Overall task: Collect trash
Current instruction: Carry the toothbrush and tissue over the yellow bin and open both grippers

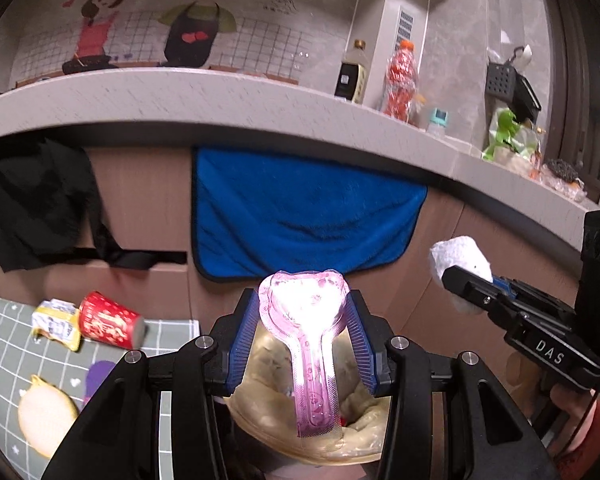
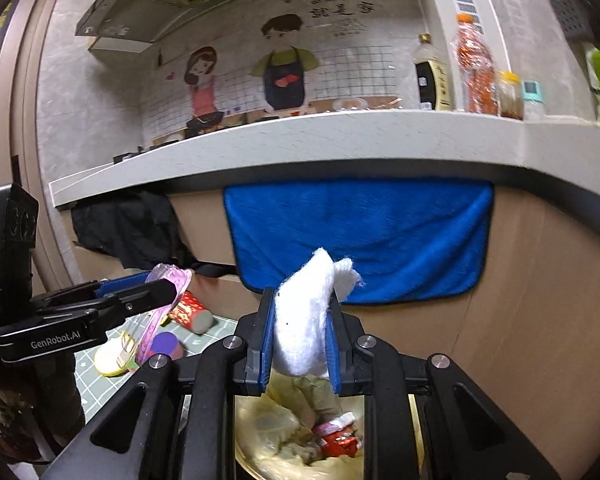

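**Mia:** What is on the left side, down low in the left camera's picture?

**Ben:** A green mat [image 1: 4,320] with trash on it. A crushed yellow wrapper [image 1: 56,322] lies there, and a red paper cup [image 1: 110,320] is tipped over right beside it. They are not picked up yet.

**Mia:** And in the middle?

**Ben:** The left gripper [image 1: 303,336] is squeezed on a pink plastic pack [image 1: 306,344]. It is shaped like a spoon. I think it is light and thin, a bit stiff, and it may be slippery. The wide top is a good place to hold it, and that is where the blue pads [image 1: 244,344] press.

**Mia:** What is under it?

**Ben:** A trash bag [image 1: 268,364], yellowish and open, at the bottom middle.

**Mia:** And on the right?

**Ben:** The right gripper [image 1: 458,276] holds a white wad [image 1: 458,258]. It looks like tissue or cotton, I cannot tell which. It looks soft and very light, so it squashes easily.

**Mia:** Does the right camera show more?

**Ben:** Yes. There the right gripper [image 2: 302,344] is pinched on the white wad [image 2: 304,320], in the middle of the picture. Below, inside the trash bag [image 2: 276,432], you can see red trash [image 2: 338,438] already lying there. The left camera hides that. Only the left camera shows the yellow wrapper.
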The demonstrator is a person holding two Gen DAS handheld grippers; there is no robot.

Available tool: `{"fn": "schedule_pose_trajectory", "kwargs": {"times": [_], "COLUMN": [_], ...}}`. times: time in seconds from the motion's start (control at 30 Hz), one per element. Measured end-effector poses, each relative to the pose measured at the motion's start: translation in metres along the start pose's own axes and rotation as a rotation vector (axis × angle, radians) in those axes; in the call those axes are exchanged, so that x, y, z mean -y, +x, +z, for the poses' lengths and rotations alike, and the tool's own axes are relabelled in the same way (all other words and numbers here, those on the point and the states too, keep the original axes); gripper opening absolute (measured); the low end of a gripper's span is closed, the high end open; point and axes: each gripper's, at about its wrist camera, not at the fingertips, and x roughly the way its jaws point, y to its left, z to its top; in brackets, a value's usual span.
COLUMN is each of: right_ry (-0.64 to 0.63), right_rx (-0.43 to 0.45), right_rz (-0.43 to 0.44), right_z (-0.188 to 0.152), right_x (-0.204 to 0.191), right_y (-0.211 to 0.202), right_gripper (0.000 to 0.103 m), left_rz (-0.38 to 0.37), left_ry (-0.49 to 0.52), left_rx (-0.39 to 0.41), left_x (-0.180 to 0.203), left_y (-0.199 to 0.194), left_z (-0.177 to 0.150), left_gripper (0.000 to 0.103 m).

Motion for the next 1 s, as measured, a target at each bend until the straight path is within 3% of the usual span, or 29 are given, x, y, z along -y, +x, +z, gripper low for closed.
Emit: {"fn": "schedule_pose_trajectory", "kwargs": {"times": [0.2, 1.0], "right_ry": [0.036, 0.073], "right_rx": [-0.009, -0.090], "right_rz": [-0.012, -0.018], "right_z": [-0.010, -0.039], "right_x": [0.018, 0.028], "right_y": [0.002, 0.037], "right_gripper": [0.020, 0.020], "left_rz": [0.009, 0.009], "left_ry": [0.005, 0.004], "left_rx": [-0.024, -0.104], "left_x": [0.007, -0.001], "left_y": [0.014, 0.058], "left_z": [-0.009, -0.030], "left_gripper": [0.045, 0.045]}}
